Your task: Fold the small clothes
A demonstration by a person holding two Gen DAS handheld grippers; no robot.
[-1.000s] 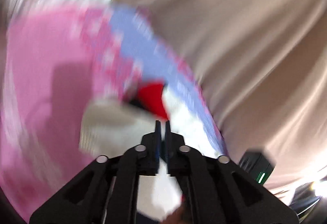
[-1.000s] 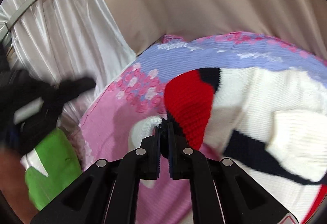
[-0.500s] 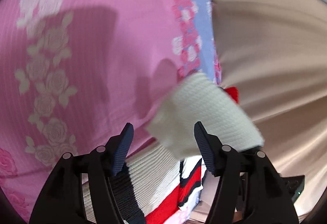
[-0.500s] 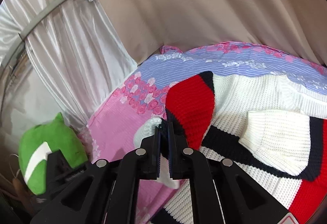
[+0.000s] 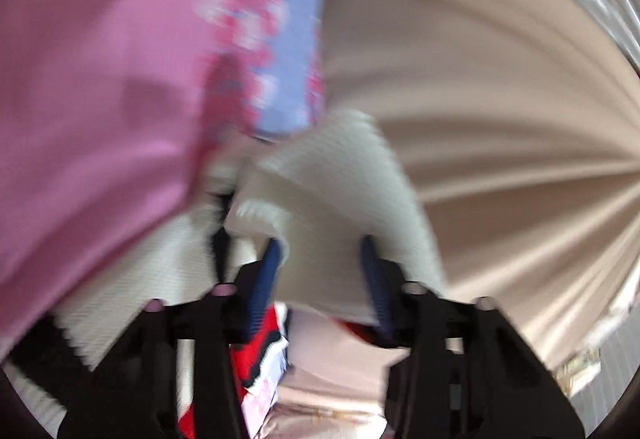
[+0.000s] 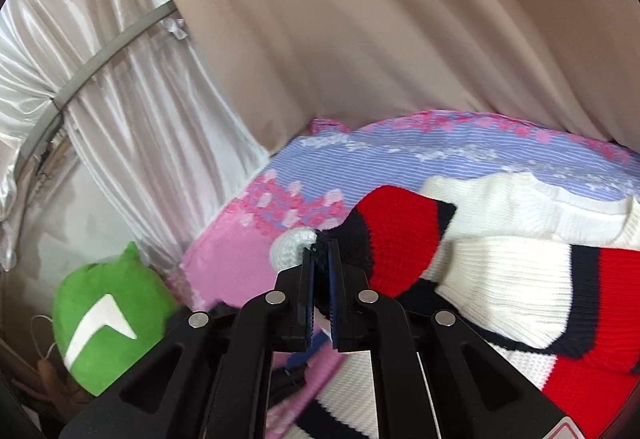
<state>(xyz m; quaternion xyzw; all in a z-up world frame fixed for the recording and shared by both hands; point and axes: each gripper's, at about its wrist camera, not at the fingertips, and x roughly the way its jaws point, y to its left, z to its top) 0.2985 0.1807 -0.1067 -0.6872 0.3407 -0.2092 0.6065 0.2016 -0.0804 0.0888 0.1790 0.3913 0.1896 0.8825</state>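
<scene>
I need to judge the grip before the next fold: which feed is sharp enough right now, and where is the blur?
Left wrist view: heavy motion smear over the pink bedsheet and white cuff; the left claw stands open, edges soft. Right wrist view: mostly crisp; the right claw pinches the sweater, knit ribs readable, fisheye bending the curtain, slight blur low in the frame.

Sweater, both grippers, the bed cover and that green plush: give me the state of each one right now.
Sweater: partly folded, one sleeve laid across the body.
Right gripper: shut on the sweater's dark sleeve edge.
Left gripper: open, white cuff between its fingers.
Bed cover: spread flat under the sweater.
Green plush: lying beside the bed.
</scene>
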